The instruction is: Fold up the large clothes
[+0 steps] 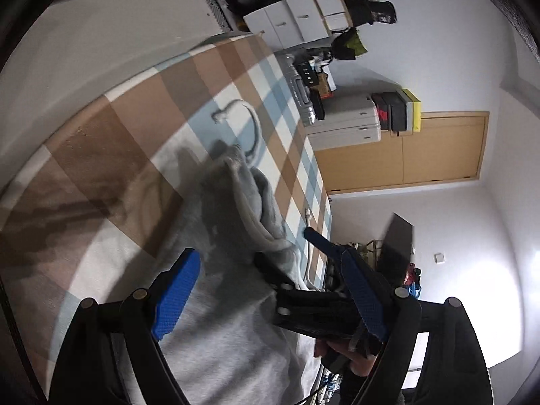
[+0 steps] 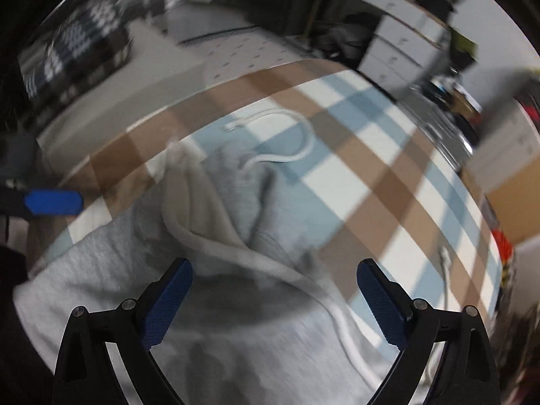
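The left gripper [image 1: 270, 290] hangs over the grey hoodie [image 1: 229, 330], its blue-padded fingers [image 1: 177, 295] spread wide with nothing pinched between them. Just to its right in that view, the right gripper [image 1: 317, 303] crosses in front, a hand [image 1: 351, 354] wrapped around its grip below. From its own camera the right gripper [image 2: 275, 298] also stands with jaws well apart, pointing steeply down at the hoodie [image 2: 209, 347], pads clear of the cloth. At the left edge of that view one blue finger [image 2: 54, 202] of the left gripper shows.

The hoodie lies on a bed [image 2: 381, 182] covered in a brown, blue and white check. The body spreads nearest the grippers; beyond it the hood [image 2: 216, 209] lies bunched, its paler lining turned up. A white drawstring [image 2: 297, 145] loops out from the hood onto the bare cover, its end resting on a white square. A second cord [image 2: 445, 270] lies near the bed's right edge.

Past the bed stand a white drawer unit [image 1: 300, 17], a cluttered low cabinet [image 1: 347, 125] and a wooden door [image 1: 405, 152]. The right view is blurred toward its edges.
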`<state>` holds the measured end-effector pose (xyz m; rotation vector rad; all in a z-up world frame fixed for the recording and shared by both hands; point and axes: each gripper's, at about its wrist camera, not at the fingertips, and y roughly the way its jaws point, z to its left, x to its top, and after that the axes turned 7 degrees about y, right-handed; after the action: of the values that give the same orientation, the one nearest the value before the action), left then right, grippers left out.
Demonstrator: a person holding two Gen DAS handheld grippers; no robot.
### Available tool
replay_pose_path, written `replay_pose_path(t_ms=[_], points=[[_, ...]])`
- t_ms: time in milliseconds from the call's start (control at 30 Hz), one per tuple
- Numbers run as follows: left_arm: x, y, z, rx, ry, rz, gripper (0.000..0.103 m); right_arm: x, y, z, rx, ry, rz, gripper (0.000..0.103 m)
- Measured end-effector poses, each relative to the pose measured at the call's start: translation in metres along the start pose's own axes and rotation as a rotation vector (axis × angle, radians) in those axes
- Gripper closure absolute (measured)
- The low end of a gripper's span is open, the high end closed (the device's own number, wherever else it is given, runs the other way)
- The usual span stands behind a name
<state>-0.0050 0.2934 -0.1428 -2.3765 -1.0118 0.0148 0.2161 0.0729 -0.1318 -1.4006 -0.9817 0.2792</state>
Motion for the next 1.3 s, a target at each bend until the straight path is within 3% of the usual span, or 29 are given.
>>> replay_pose_path(t_ms=[33,67,100,133,200,267,300,367,467,600,700,767,833,900,967,1100,1300], points=[[0.001,0.001,0.003,-0.003,-0.012,0.006,0.021,0.002,0.009,0.004,0.007,-0.016,0.018,0.006],[0.002,0.002,0.004,-0.005,-0.020,0.011,0.021,0.003,0.016,0.005,0.013,-0.022,0.026,0.015],[0.003,0.003,0.005,-0.007,-0.022,0.022,0.021,0.006,0.024,0.004,0.018,-0.010,0.047,0.035],[0.003,0.004,0.006,-0.007,-0.023,0.030,0.021,0.006,0.027,0.000,0.031,0.007,0.056,0.046],[0.004,0.005,0.007,-0.011,-0.025,0.042,0.021,0.009,0.026,-0.009,0.074,0.072,0.035,0.065],[0.003,0.008,0.005,-0.014,-0.021,0.053,0.021,0.012,0.020,-0.014,0.108,0.101,0.001,0.076],[0.003,0.007,0.004,-0.015,-0.018,0.057,0.021,0.013,0.014,-0.017,0.118,0.108,-0.019,0.089],[0.000,0.012,0.002,-0.020,-0.011,0.076,0.021,0.017,0.006,-0.020,0.126,0.128,-0.050,0.094],[-0.003,0.015,0.000,-0.018,-0.005,0.096,0.021,0.025,-0.005,-0.026,0.158,0.181,-0.111,0.094],[-0.004,0.017,0.000,-0.003,0.001,0.103,0.021,0.038,0.000,-0.032,0.133,0.242,-0.140,0.098],[-0.003,0.018,0.002,0.018,0.010,0.103,0.021,0.046,0.015,-0.043,0.053,0.317,-0.126,0.094],[-0.002,0.017,0.004,0.030,0.011,0.100,0.021,0.045,0.020,-0.051,0.028,0.342,-0.101,0.094],[-0.002,0.016,0.007,0.041,0.011,0.098,0.021,0.040,0.015,-0.064,0.022,0.379,-0.114,0.088],[-0.003,0.017,0.006,0.047,0.015,0.102,0.021,0.029,-0.003,-0.080,0.070,0.428,-0.146,0.047],[-0.006,0.020,0.004,0.045,0.022,0.115,0.021,0.011,-0.028,-0.095,0.099,0.438,-0.207,0.030],[-0.014,0.026,-0.007,0.045,0.071,0.139,0.021,-0.046,-0.079,-0.129,0.068,0.457,-0.235,0.018],[-0.038,0.051,-0.035,0.054,0.200,0.214,0.021,-0.160,-0.128,-0.183,-0.073,0.537,-0.218,0.007]])
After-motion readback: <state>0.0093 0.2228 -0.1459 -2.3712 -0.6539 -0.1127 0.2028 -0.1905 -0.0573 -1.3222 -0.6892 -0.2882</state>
